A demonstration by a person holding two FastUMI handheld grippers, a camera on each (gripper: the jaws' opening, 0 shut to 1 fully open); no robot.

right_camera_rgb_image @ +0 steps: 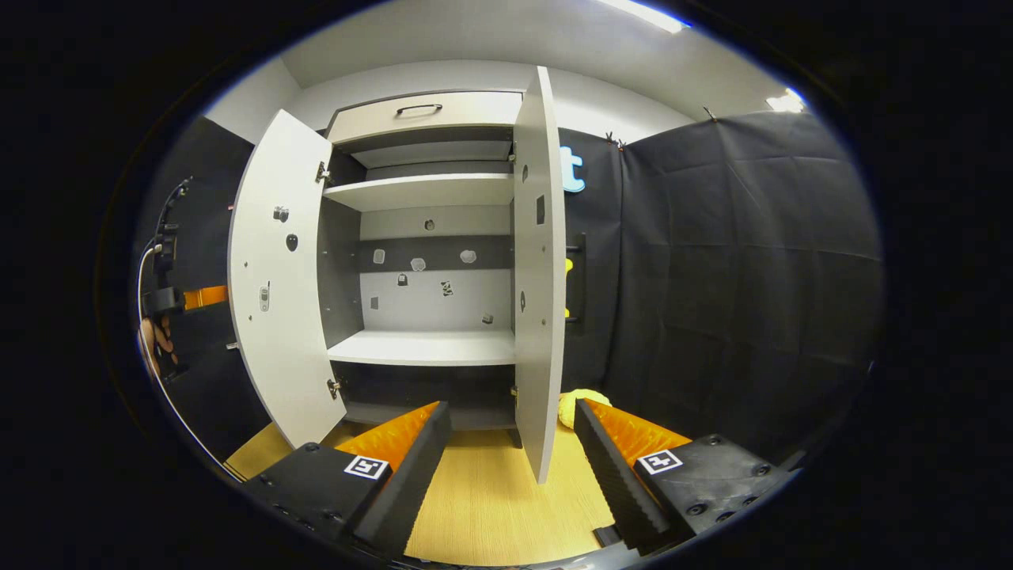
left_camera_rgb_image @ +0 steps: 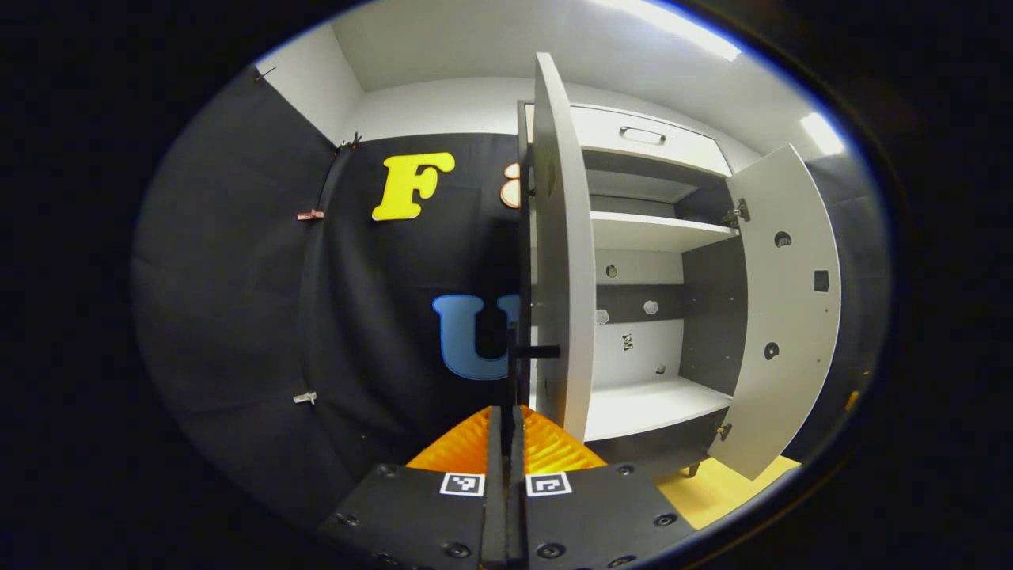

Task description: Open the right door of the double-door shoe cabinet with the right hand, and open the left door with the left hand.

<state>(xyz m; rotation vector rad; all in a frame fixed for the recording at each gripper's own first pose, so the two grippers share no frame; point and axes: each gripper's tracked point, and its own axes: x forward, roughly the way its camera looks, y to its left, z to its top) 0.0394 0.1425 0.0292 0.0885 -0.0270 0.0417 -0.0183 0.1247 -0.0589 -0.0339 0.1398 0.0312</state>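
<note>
both doors swung wide. left gripper (left_camera_rgb_image: 506,419) clenched on the left door (left_camera_rgb_image: 563,261) handle (left_camera_rgb_image: 524,351); right gripper (right_camera_rgb_image: 506,443) released, straddling the right door (right_camera_rgb_image: 540,269) edge untouched.

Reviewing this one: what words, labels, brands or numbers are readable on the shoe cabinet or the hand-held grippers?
Shoe cabinet: none readable; the stickers on its back panel are too small.
Left hand-held gripper: square marker, a pattern, no words.
Right hand-held gripper: square patterned marker, no words.
</note>
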